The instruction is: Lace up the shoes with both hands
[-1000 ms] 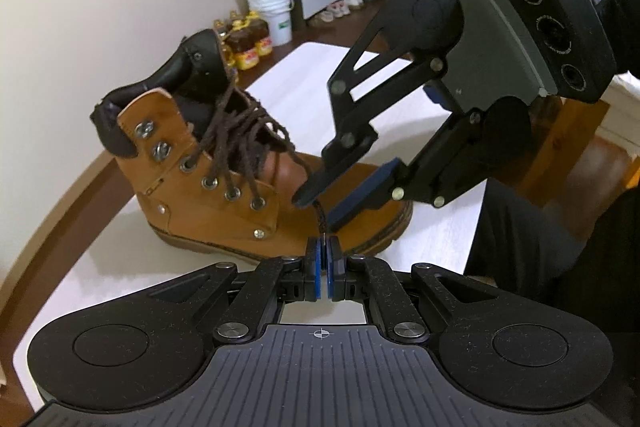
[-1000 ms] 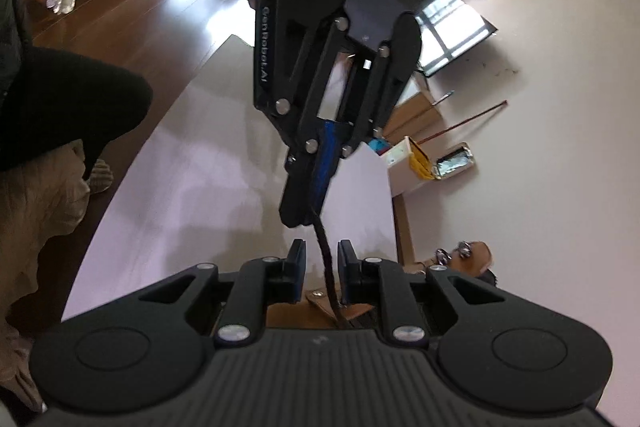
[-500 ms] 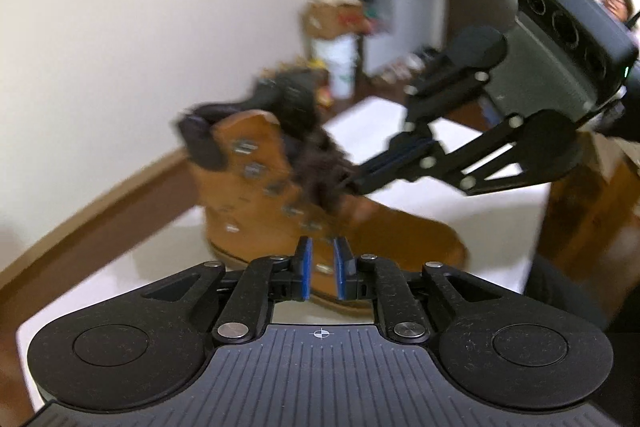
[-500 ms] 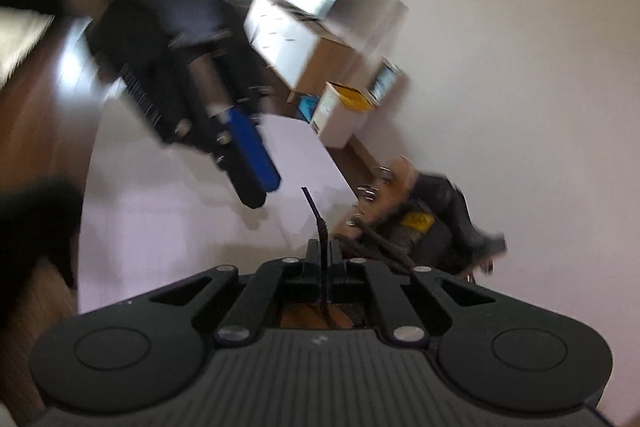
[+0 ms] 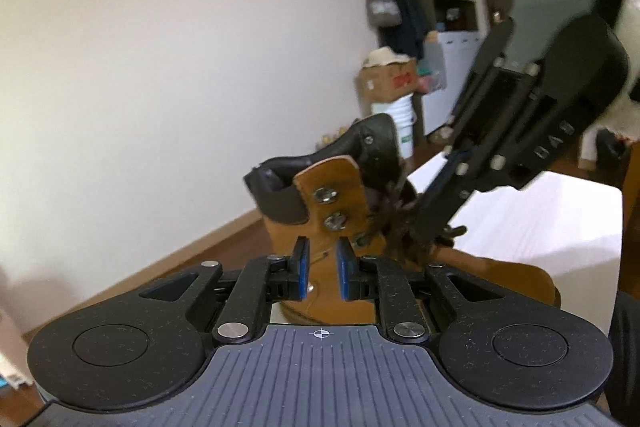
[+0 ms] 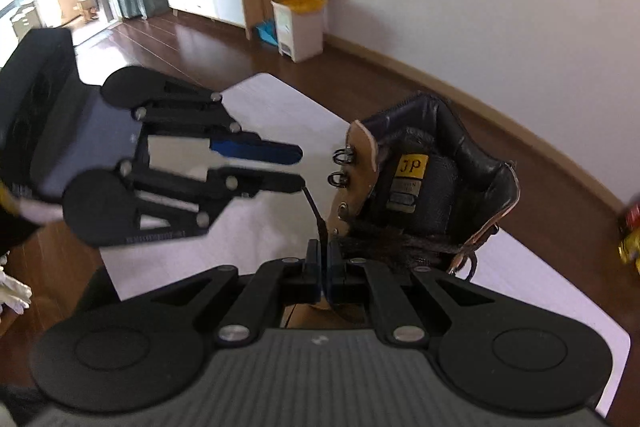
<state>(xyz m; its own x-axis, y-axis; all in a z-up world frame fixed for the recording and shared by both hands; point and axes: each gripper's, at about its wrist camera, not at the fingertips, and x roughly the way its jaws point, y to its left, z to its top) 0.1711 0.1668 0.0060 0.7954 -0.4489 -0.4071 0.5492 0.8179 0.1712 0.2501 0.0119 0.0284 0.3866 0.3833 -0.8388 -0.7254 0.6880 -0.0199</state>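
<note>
The left gripper (image 6: 300,167) has just been opening, with nothing inside, left of the boot (image 6: 424,187). The boot stands on the table (image 6: 272,115). The right gripper (image 6: 323,259) pinches the lace (image 6: 314,207) tight. It is soft and floppy, so hold its stiff tip.

Matt tan leather boot (image 5: 332,195), glossy wood floor (image 6: 224,47)

A white table (image 6: 276,107) carries one tan lace-up boot (image 6: 432,183)
</note>
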